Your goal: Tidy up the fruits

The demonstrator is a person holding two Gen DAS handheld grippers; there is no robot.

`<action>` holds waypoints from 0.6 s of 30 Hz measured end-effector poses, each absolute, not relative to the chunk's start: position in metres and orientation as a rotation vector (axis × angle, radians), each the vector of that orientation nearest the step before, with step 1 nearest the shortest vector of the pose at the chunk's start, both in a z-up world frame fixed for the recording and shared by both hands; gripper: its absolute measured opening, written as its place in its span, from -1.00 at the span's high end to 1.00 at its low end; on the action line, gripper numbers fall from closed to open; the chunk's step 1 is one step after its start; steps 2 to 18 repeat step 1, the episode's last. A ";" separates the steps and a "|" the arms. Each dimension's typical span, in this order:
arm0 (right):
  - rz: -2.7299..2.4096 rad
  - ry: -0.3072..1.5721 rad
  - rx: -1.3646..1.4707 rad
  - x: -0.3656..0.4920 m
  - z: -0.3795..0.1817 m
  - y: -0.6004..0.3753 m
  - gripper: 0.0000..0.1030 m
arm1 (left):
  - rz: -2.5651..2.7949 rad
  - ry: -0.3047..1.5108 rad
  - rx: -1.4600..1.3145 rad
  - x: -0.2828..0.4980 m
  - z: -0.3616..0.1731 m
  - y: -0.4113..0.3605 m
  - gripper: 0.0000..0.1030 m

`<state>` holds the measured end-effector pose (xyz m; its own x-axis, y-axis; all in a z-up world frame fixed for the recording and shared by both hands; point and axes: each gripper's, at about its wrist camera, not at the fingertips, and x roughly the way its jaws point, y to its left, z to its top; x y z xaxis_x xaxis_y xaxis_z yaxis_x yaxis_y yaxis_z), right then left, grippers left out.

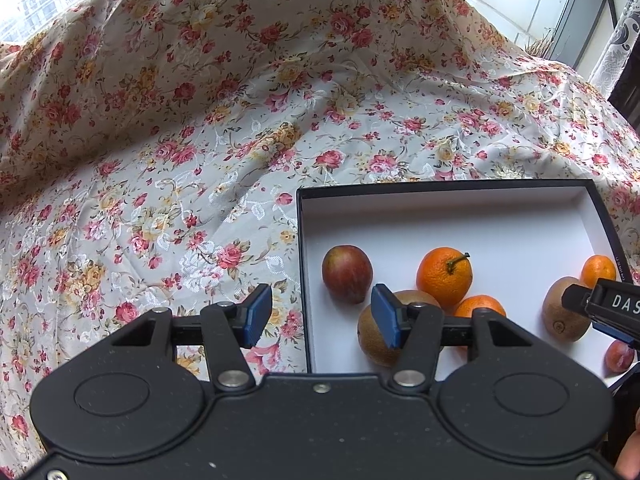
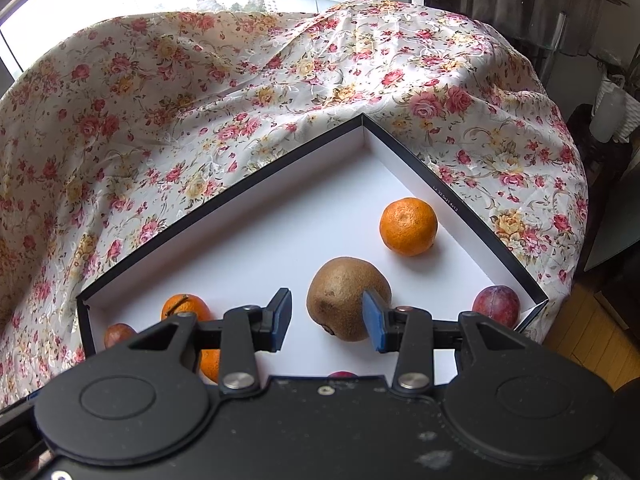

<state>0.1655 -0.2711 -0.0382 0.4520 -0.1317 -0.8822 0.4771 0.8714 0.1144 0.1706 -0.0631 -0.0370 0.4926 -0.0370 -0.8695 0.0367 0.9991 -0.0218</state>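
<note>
A shallow box [image 1: 440, 185] with a black rim and white floor lies on the flowered cloth and holds the fruit. In the left wrist view I see a red apple [image 1: 347, 274], a stemmed orange [image 1: 444, 276], a second orange [image 1: 482, 306] and a kiwi [image 1: 374, 336]. My left gripper [image 1: 322, 316] hovers open over the box's left wall with nothing between its pads. My right gripper [image 2: 327, 320] is open too. A kiwi [image 2: 344, 296] lies just beyond its right fingertip, and no pad presses on it. An orange [image 2: 408, 226] and a plum [image 2: 496, 306] lie farther right.
The flowered cloth [image 1: 180, 200] covers the whole table and rises in folds at the back. The right gripper [image 1: 592, 306] reaches in from the right edge of the left wrist view, above another kiwi [image 1: 560, 316]. A window and a curtain stand behind the table.
</note>
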 end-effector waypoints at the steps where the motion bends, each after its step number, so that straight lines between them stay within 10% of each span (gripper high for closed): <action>1: -0.387 1.039 0.372 0.165 -0.038 -0.271 0.17 | -0.044 1.049 -0.001 0.170 -0.036 -0.063 -0.17; 18: -0.387 1.039 0.372 0.165 -0.038 -0.271 0.17 | -0.044 1.049 -0.001 0.170 -0.036 -0.063 -0.17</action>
